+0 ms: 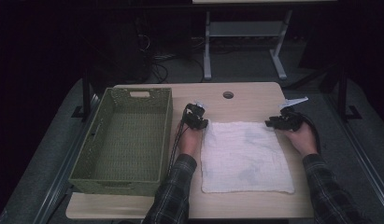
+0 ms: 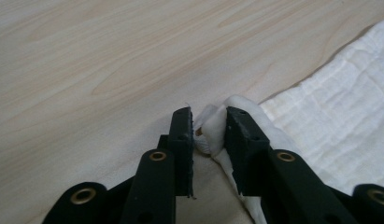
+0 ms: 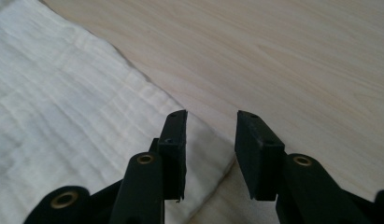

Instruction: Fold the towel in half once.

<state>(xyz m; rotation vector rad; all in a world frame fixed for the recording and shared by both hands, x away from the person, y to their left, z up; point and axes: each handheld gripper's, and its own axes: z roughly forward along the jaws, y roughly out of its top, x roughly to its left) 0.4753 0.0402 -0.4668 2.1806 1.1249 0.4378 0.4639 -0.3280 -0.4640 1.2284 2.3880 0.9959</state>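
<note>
A white towel (image 1: 245, 156) lies spread flat on the wooden table (image 1: 255, 100), roughly square but a little longer from the far edge to the near edge, so its long axis runs away from the person; its near edge sits close to the table's near edge, and its far edge lies about midway across the tabletop. Taking the towel as the landmark, the left gripper (image 1: 197, 122) sits at the towel's far left corner and the right gripper (image 1: 279, 123) at its far right corner, each held in a hand with a plaid sleeve (image 1: 173, 193) behind it. In the left gripper view the left gripper (image 2: 209, 130) has a bunched fold of that corner lifted up between its two black jaws, which stand narrowly apart with the cloth pinched between the pads. In the right gripper view the right gripper (image 3: 210, 135) has its jaws spread with a clear gap; the towel's corner (image 3: 199, 158) lies flat beneath and between them, one jaw over cloth and the other over bare wood, with nothing gripped. To the left of the towel, just past the left hand, stands an olive-green woven basket (image 1: 164, 140), its long side parallel to the towel's long axis. Beyond the towel's far edge a round hole (image 1: 228, 95) is cut in the tabletop
</note>
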